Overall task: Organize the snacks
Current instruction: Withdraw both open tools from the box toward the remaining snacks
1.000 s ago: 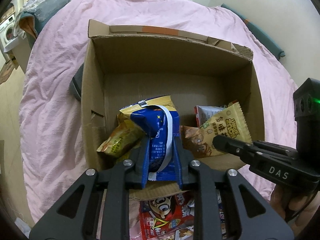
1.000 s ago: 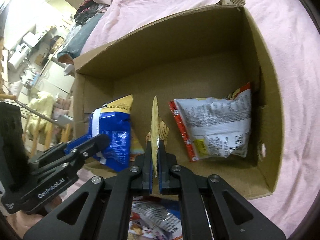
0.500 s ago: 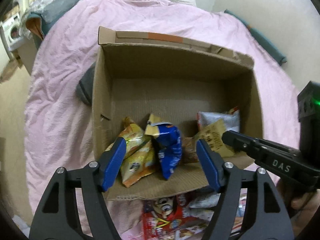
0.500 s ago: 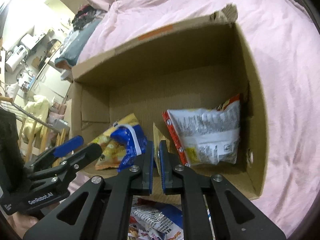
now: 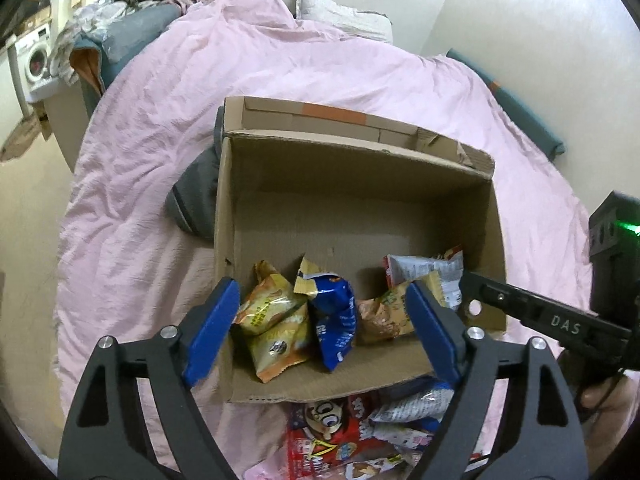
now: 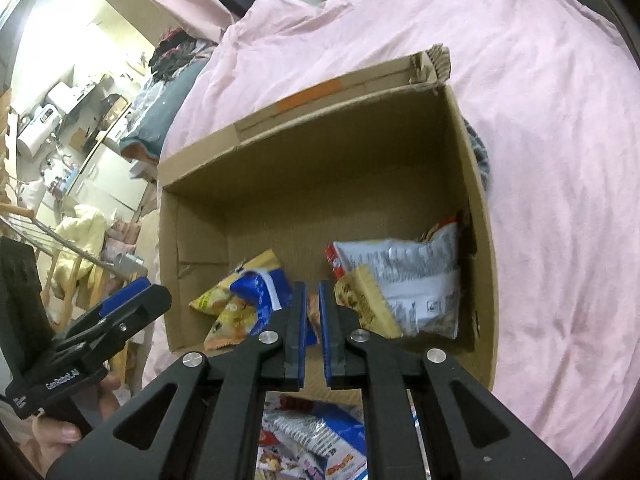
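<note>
A bed covered by a pink duvet (image 5: 168, 128) fills most of both views. On it an open cardboard box (image 5: 352, 184) is set, its far flap marked with an orange tape strip (image 5: 334, 112). A grey cushion-like item (image 5: 196, 196) is seen pressed against the box's left wall.

Inside the box, along its near side, several snack packets are gathered: a silver-and-red bag (image 6: 404, 280) is propped against the right wall, a tan packet (image 6: 370, 306) is leaned on its front, a blue packet (image 5: 334, 322) is lodged in the middle, and yellow packets (image 5: 272, 320) are piled at the left. More snack packets (image 5: 344, 440) are left on the duvet just in front of the box.

The left gripper (image 5: 324, 332) is held above the box's near edge with its blue-padded fingers spread wide; nothing is gripped. The right gripper (image 6: 313, 332) is held over the same edge, its fingers parted by only a narrow gap, and nothing is clamped between them.
</note>
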The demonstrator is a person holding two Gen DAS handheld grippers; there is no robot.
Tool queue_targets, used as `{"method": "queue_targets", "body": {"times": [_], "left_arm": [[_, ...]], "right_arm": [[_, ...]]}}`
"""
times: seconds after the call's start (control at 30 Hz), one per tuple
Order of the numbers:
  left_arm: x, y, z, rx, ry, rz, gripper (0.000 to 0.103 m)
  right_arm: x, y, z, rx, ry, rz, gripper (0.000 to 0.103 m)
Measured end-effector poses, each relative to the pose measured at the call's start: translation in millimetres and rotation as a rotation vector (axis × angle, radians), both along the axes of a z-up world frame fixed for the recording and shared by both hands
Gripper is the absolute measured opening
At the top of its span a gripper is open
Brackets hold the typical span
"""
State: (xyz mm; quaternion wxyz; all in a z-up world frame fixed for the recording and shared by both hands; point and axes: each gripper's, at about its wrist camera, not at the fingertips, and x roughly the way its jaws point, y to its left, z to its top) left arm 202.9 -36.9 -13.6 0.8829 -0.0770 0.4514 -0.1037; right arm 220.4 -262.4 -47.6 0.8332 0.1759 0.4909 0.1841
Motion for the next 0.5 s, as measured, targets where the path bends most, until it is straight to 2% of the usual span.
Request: {"method": "queue_targets", "body": {"times": [0.1,0.17,0.23,0.27,0.5], "left_arm": [[-6.1,-5.5,-1.0,0.057,-0.004,-0.008,0.083],[-11.5,-6.8,-0.2,0.075,-0.012,-0.009,0.083],[-17.0,-6.5,1.0,0.101,-0.017,-0.008,0.083],[-20.5,-5.7,1.8,0.114,-0.023,-0.005,0.083],[-36.6,2.2,4.9,0.134,-0.022,-0.003,0.083]], "right_arm": [[-6.3,5.0,2.6,-0.050,-0.015,0.013,0.011],[-9.6,6.1,5.3,-0.058,-0.019,0.014,0.024],[-13.4,4.8,7.5,-0.054,-0.026,0.005,0.075],[-16.8,3.1,9.7,-0.048,-0.037,-0.010,0.078],[-35.8,-4.4,18.1,-0.047,-0.042,-0.036,0.078]]}}
